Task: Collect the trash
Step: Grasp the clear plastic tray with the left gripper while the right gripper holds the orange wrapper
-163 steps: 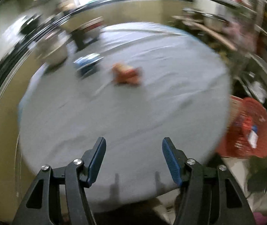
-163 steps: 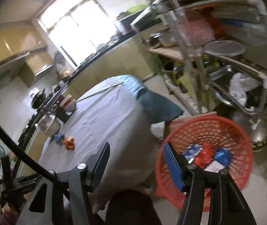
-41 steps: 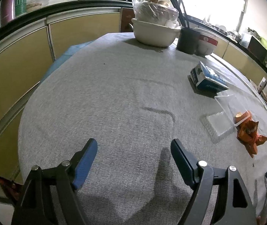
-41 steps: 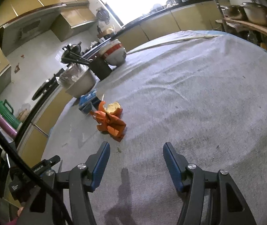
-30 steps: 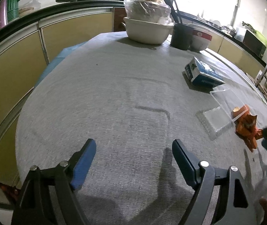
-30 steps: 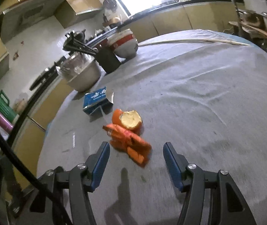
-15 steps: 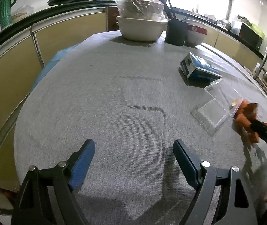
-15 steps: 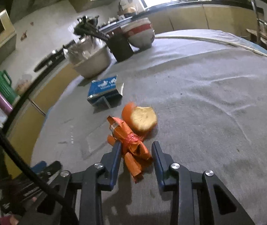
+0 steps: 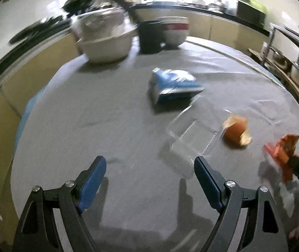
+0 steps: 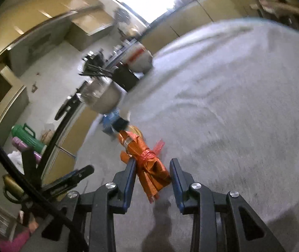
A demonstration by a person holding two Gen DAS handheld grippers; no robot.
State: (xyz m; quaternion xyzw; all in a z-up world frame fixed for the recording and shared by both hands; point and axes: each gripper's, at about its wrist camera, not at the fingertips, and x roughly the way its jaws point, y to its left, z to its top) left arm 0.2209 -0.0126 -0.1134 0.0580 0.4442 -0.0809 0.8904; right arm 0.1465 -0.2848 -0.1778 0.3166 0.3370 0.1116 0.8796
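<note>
Lengthwise, orange wrapper (image 10: 149,166) points away from right claw (image 10: 152,172).

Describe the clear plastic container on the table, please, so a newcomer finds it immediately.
Start at the round table with the grey cloth and find the blue carton near its middle. Just in front of it lies the clear plastic container, left of the orange peel. It alone is transparent, with the cloth showing through it.

Black tongs (image 9: 147,185), blue pads (image 9: 91,183), apparently silver screws.
</note>
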